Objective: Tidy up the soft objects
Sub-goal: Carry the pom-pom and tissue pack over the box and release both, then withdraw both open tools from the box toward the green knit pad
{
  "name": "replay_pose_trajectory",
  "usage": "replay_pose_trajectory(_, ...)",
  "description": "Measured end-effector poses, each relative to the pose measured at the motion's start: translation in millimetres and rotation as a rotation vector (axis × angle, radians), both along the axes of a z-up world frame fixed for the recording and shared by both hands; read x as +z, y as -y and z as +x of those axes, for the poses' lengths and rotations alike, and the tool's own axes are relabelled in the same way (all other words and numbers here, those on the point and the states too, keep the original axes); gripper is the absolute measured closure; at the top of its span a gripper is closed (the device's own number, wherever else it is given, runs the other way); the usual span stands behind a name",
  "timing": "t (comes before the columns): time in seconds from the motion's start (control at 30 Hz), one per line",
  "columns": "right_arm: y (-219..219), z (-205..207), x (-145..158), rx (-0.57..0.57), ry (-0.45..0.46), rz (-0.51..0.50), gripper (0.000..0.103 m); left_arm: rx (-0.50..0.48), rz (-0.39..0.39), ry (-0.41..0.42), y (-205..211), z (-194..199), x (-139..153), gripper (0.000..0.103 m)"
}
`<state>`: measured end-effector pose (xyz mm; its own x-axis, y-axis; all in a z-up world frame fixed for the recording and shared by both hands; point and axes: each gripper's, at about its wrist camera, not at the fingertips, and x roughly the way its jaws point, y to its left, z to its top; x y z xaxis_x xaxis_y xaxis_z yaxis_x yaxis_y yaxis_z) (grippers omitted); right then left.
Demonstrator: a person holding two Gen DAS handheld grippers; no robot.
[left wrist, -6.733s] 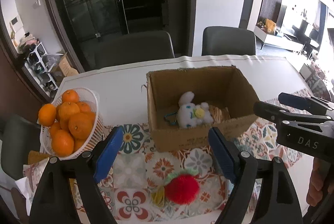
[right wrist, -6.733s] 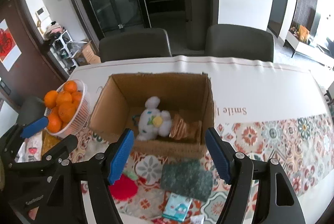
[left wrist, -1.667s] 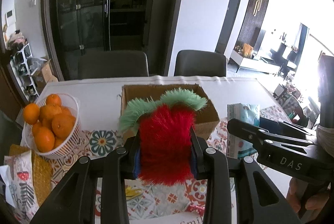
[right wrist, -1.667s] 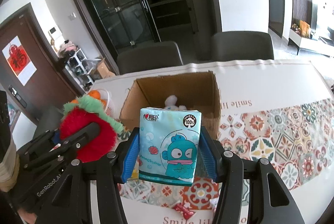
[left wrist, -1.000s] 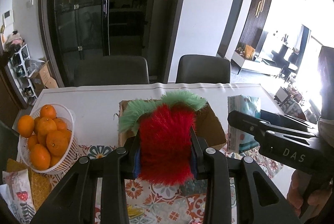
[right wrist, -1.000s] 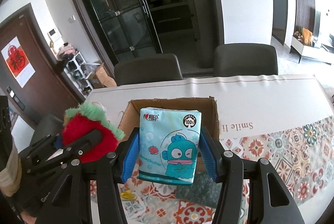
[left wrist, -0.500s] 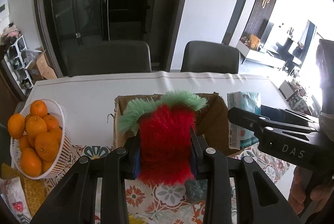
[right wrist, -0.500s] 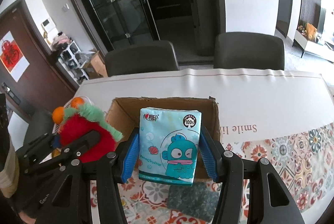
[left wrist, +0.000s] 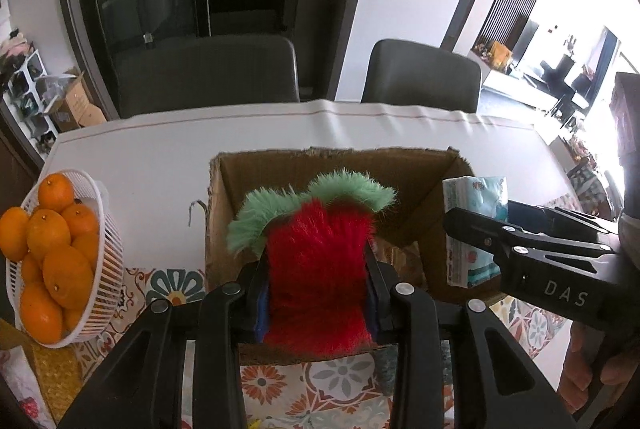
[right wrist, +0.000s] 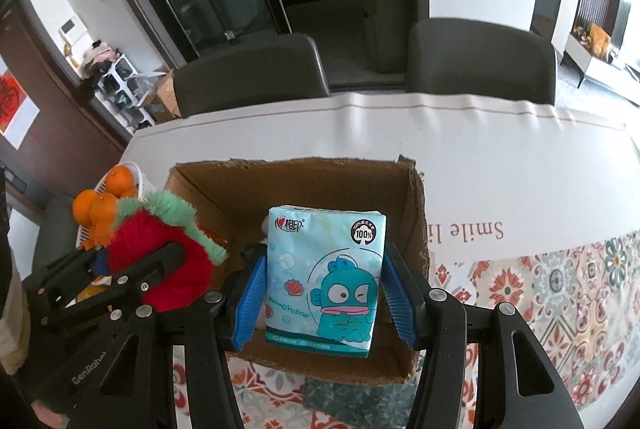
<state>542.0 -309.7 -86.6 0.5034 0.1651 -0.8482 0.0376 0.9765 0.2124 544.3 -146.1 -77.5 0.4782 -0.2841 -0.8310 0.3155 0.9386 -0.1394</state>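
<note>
My left gripper [left wrist: 316, 293] is shut on a red fuzzy plush with a green tuft [left wrist: 316, 253] and holds it over the open cardboard box [left wrist: 332, 165]. My right gripper [right wrist: 326, 293] is shut on a light blue tissue pack with a cartoon fish [right wrist: 326, 273] and holds it over the same box [right wrist: 296, 177]. The plush [right wrist: 156, 253] and left gripper show at the left in the right wrist view. The tissue pack [left wrist: 474, 229] and right gripper [left wrist: 476, 225] show at the right in the left wrist view. Most of the box's inside is hidden.
A white basket of oranges [left wrist: 52, 253] stands left of the box on a patterned tablecloth [right wrist: 560, 289]. A dark green cloth [right wrist: 356, 401] lies in front of the box. Two dark chairs [left wrist: 208, 77] stand behind the table.
Both grippers have moved forward and down with their loads. The box now sits closer and directly under the plush and the tissue pack.
</note>
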Motion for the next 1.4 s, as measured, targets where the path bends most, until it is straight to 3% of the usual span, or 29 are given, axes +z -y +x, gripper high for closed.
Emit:
replay_pose_trajectory(0.13, -0.1, 6.4, -11.9, -0.003, -0.032, 0.019, 0.046, 0.003, 0.001, -0.024, 0.2, 3.9, -7.5, 0.062)
replay_pose_trajectory(0.2, 0.0, 8.7, -17.3, -0.002, -0.047, 0.027, 0.042, 0.010, 0.008, -0.027, 0.2, 4.9, -8.3, 0.050)
replay_pose_trajectory(0.23, 0.2, 10.3, -20.0, -0.002, -0.057, 0.027, 0.041, 0.016, 0.011, -0.024, -0.7, 5.7, -7.5, 0.048)
replay_pose_trajectory(0.3, 0.9, 11.9, -22.7, -0.004, -0.064, 0.027, 0.035, 0.020, 0.019, -0.013, -1.2, 4.1, -6.1, 0.048)
replay_pose_trajectory(0.77, 7.7, -25.6, 12.4, -0.062, 0.050, -0.061, 0.035, 0.083, 0.035, 0.066, -6.3, -43.0, 30.5, 0.048)
replay_pose_trajectory(1.1, 17.4, -76.8, 43.3, -0.092, 0.116, -0.058, 0.035, 0.036, 0.027, 0.112, 1.6, -90.8, 54.9, 0.048)
replay_pose_trajectory(1.4, 21.6, -124.1, 54.4, -0.109, 0.129, -0.067, 0.035, 0.021, 0.021, 0.100, 7.3, -130.9, 56.0, 0.048)
